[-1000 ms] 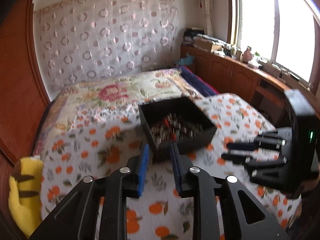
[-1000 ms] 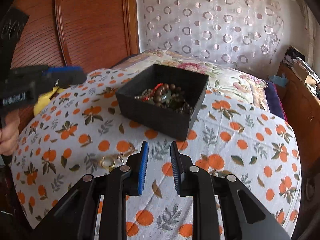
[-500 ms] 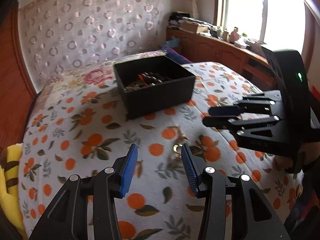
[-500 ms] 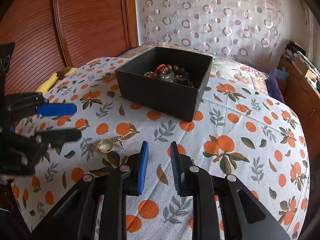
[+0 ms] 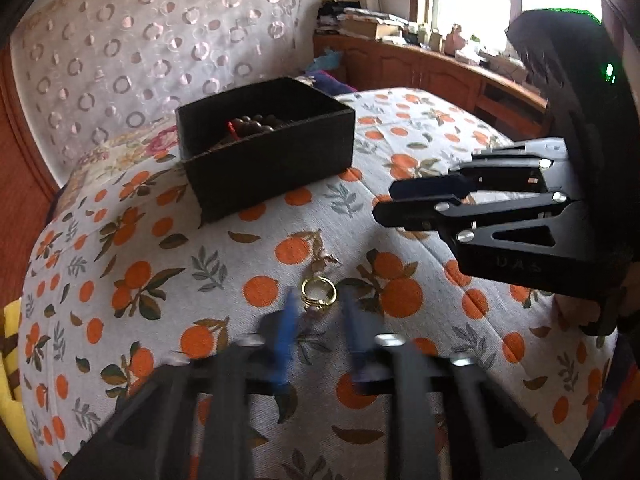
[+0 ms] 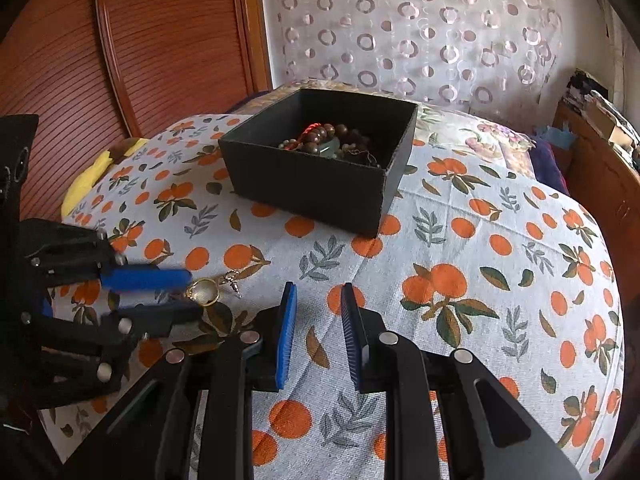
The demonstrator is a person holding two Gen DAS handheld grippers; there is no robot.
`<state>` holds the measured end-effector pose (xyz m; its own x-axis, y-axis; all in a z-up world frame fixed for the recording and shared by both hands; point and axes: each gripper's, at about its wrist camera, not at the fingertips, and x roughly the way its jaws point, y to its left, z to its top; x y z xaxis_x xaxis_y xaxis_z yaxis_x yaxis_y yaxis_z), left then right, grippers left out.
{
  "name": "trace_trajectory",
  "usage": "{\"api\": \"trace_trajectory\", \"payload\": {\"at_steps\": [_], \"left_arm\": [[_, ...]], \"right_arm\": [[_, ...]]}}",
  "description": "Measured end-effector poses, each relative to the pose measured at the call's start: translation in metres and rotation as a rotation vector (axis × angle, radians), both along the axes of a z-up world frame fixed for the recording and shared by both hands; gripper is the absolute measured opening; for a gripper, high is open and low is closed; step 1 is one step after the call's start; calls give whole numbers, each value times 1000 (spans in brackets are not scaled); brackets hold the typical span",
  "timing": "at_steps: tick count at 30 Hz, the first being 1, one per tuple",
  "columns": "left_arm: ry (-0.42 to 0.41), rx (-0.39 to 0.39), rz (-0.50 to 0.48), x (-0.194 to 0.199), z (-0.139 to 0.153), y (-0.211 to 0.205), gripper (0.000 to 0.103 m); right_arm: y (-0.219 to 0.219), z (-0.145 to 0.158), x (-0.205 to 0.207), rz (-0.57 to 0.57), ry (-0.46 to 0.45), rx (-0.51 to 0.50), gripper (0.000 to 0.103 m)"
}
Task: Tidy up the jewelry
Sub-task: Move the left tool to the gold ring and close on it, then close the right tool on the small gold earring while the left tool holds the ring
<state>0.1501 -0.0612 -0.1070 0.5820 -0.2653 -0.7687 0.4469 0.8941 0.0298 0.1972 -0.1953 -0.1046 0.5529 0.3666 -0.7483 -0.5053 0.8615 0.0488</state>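
**Ring lying on the cloth between closing left jaws**

Ring (image 5: 319, 290), gold, is lying on the orange-print cloth (image 5: 132, 248), in front of the box (image 5: 266, 148) and apart from it. A small silver piece (image 6: 232, 279) is lying just beside the ring on its box side. Left gripper (image 5: 319, 322) is pointing down at the cloth with its blue pads (image 5: 285, 332) blurring; the jaws are closing with the ring between their tips, and whether the pads are touching it cannot be told. In the right wrist view the ring is sitting at the tips of the left fingers. Right gripper (image 6: 319, 312) is hovering over bare cloth to the right of the ring, its jaws standing a little apart with nothing between them. Box, black and lidless, is holding brown beads (image 6: 324, 140), a red cord and a green stone
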Motion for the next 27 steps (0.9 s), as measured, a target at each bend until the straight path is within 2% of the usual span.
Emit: {"api": "trace_trajectory", "payload": {"at_steps": [4, 18, 27], "left_arm": [[-12, 1, 6, -4, 0, 0, 9], [-55, -71, 126, -17, 21, 45, 9], [-74, -86, 168, -15, 30, 62, 9]], "right_arm": [[2, 1, -2, 7, -10, -12, 25], [44, -1, -11, 121, -8, -36, 25], [60, -4, -10, 143, 6, -58, 25]]}}
